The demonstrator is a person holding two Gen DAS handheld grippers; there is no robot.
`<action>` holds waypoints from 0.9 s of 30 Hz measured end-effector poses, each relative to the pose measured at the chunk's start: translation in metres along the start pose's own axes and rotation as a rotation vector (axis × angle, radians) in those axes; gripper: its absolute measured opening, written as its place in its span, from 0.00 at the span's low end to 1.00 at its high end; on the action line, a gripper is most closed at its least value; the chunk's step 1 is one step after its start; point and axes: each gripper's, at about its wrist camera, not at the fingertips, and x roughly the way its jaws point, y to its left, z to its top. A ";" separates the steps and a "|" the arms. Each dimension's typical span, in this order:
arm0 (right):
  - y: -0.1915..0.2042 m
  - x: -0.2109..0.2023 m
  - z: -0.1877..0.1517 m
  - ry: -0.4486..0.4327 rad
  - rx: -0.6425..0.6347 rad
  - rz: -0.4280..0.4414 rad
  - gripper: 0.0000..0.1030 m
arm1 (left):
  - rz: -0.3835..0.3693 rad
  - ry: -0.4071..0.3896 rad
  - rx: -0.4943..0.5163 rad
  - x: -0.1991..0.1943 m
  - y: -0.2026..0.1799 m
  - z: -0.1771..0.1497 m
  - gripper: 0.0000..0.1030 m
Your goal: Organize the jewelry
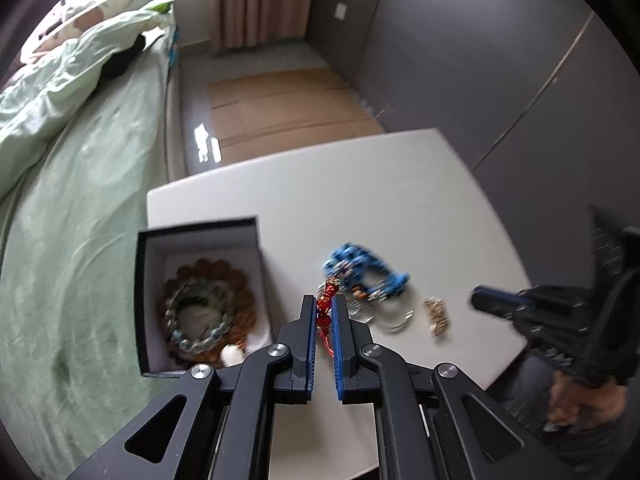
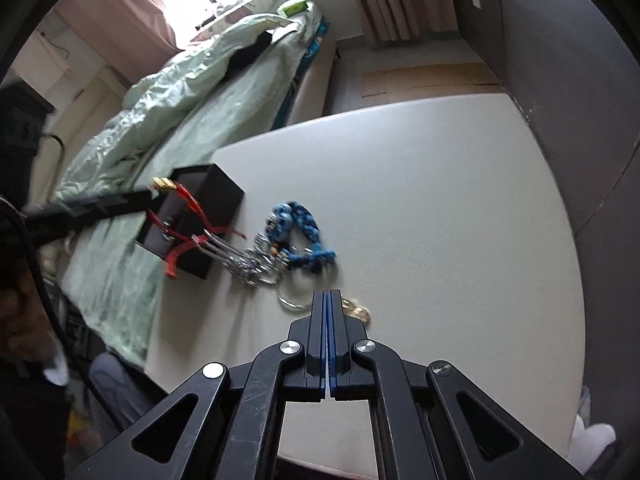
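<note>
Left tongs [image 1: 323,308] pinch the red charm [image 1: 325,312], lifted just right of the open box [image 1: 200,227], its cord trailing back to the pile [image 2: 260,260] on the table [image 2: 440,200]; right tongs [image 2: 327,300] closed, empty, farther from the box.

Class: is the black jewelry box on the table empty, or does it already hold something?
Not empty. The open black jewelry box holds a clear bead bracelet lying on a brown bead bracelet.

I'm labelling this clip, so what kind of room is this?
Most likely a bedroom: a bed with a green quilt, curtains at the window, and a small white table beside the bed.
</note>
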 end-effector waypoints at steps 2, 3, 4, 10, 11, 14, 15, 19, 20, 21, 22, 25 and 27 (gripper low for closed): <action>0.005 0.002 0.002 0.010 -0.019 -0.012 0.02 | -0.014 -0.008 -0.012 -0.003 0.004 -0.002 0.07; 0.006 0.005 0.003 0.028 -0.023 -0.017 0.02 | -0.034 -0.026 -0.013 -0.010 0.005 -0.002 0.07; 0.006 0.011 0.003 0.052 -0.023 -0.023 0.02 | -0.056 -0.048 -0.011 -0.018 0.005 -0.001 0.07; 0.007 0.041 -0.001 0.140 -0.047 -0.106 0.62 | -0.126 -0.164 -0.019 -0.072 0.002 0.010 0.07; 0.008 0.045 -0.002 0.149 -0.052 -0.121 0.62 | -0.135 -0.179 -0.015 -0.080 0.000 0.011 0.07; 0.012 0.059 -0.004 0.175 -0.084 -0.167 0.62 | -0.147 -0.214 0.012 -0.099 -0.010 0.014 0.07; 0.014 0.063 -0.006 0.186 -0.096 -0.183 0.62 | -0.151 -0.223 0.018 -0.103 -0.012 0.015 0.07; 0.025 0.067 -0.011 0.173 -0.197 -0.307 0.30 | -0.175 -0.277 0.027 -0.126 -0.018 0.019 0.07; 0.025 0.066 -0.012 0.173 -0.195 -0.303 0.30 | -0.172 -0.287 0.031 -0.130 -0.018 0.020 0.07; 0.022 0.065 -0.011 0.172 -0.186 -0.284 0.29 | -0.167 -0.295 0.036 -0.134 -0.019 0.021 0.07; 0.019 0.064 -0.011 0.173 -0.177 -0.266 0.28 | -0.161 -0.304 0.042 -0.138 -0.021 0.022 0.07; 0.017 0.051 -0.008 0.143 -0.167 -0.223 0.13 | -0.178 -0.336 0.044 -0.152 -0.022 0.022 0.07; 0.017 0.042 -0.004 0.115 -0.162 -0.234 0.13 | -0.202 -0.370 0.048 -0.165 -0.023 0.022 0.07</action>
